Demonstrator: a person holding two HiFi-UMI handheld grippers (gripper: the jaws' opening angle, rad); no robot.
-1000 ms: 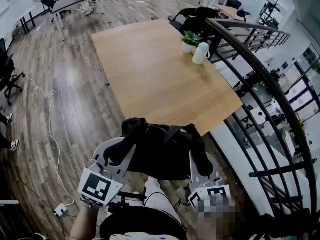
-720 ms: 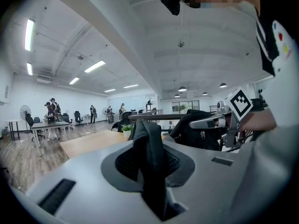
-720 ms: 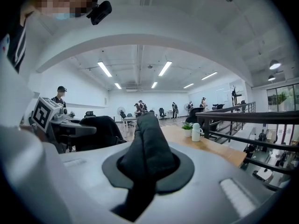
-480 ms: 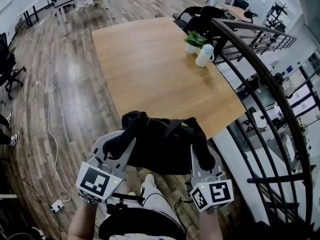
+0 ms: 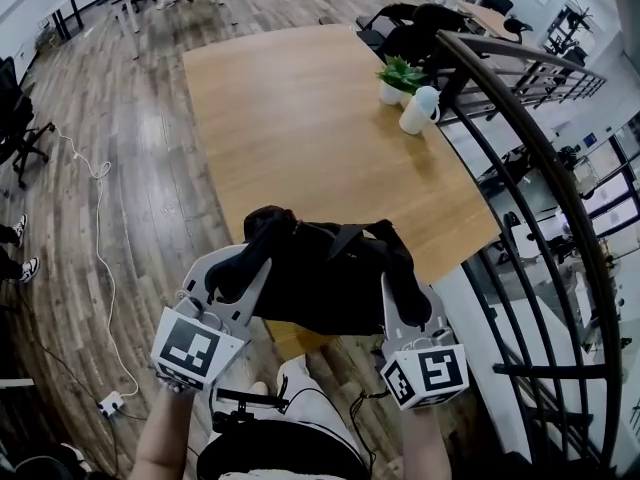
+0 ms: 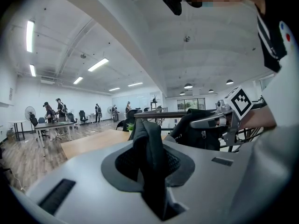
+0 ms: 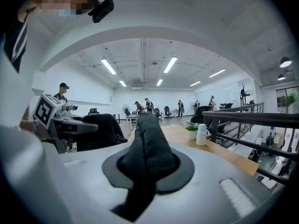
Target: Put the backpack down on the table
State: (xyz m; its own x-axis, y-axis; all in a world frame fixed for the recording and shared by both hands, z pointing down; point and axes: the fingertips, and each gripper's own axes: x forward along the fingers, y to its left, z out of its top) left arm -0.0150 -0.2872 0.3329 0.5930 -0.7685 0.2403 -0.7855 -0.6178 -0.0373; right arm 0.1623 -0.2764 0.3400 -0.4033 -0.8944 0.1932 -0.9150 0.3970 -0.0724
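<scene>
A black backpack [image 5: 320, 286] hangs in the air over the near edge of the wooden table [image 5: 300, 118]. My left gripper [image 5: 258, 263] is shut on the backpack's left shoulder strap [image 6: 148, 146], which fills the gap between its jaws. On the other side, the padded right strap [image 7: 147, 146] is pinched in my right gripper [image 5: 393, 283], also shut. In the left gripper view the backpack's body [image 6: 198, 132] hangs to the right, with the right gripper [image 6: 224, 119] beyond it. The right gripper view shows the body [image 7: 100, 129] and the left gripper [image 7: 60, 115] at left.
A small potted plant [image 5: 398, 74] and a white bottle [image 5: 418, 110] stand near the table's right edge. A dark metal railing [image 5: 530, 158] runs along the right. Black chairs [image 5: 410, 28] sit at the far end. A white cable [image 5: 100, 258] lies on the wood floor at left.
Both grippers have carried the backpack forward towards the table. Its near edge now lies under the backpack, and the plant and bottle have slid down the view.
</scene>
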